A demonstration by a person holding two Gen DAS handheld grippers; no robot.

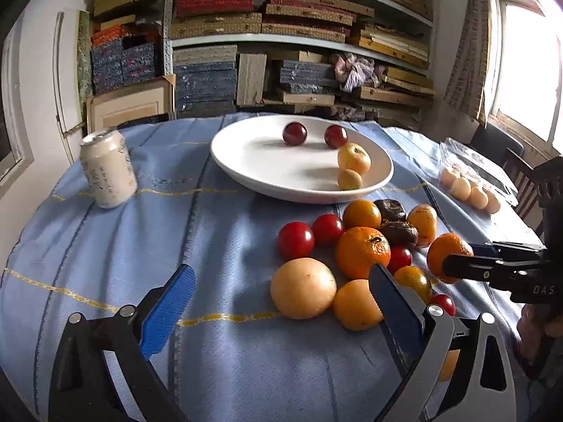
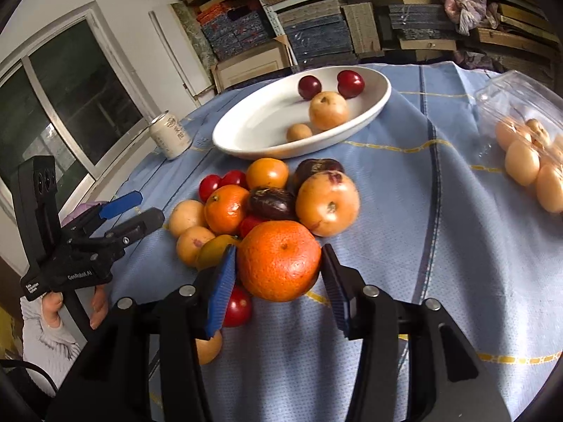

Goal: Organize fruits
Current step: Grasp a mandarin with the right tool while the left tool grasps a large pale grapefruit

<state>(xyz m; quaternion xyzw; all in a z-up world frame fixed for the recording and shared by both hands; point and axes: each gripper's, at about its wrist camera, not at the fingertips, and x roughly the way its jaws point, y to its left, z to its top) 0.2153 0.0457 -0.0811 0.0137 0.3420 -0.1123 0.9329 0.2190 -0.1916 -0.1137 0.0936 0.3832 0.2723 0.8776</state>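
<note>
A mixed heap of fruit lies on the blue cloth: oranges, red tomatoes, dark plums and pale yellow fruits. My right gripper [image 2: 278, 277] has its blue pads against both sides of a large orange [image 2: 279, 260] at the heap's near edge; in the left wrist view this right gripper [image 1: 457, 255] and orange [image 1: 448, 251] sit at the right. My left gripper [image 1: 281, 299] is wide open, low over the cloth, with a pale round fruit [image 1: 303, 288] between its fingers, untouched. The white plate [image 1: 246, 161] holds two dark red plums, a yellow apple and a small yellow fruit.
A white drink can [image 1: 107, 170] stands left of the plate. A clear plastic box of pale egg-like fruits [image 1: 471, 183] lies open at the table's right edge. Stacked shelves rise behind the table. A hand and sleeve [image 2: 52, 320] hold the left gripper.
</note>
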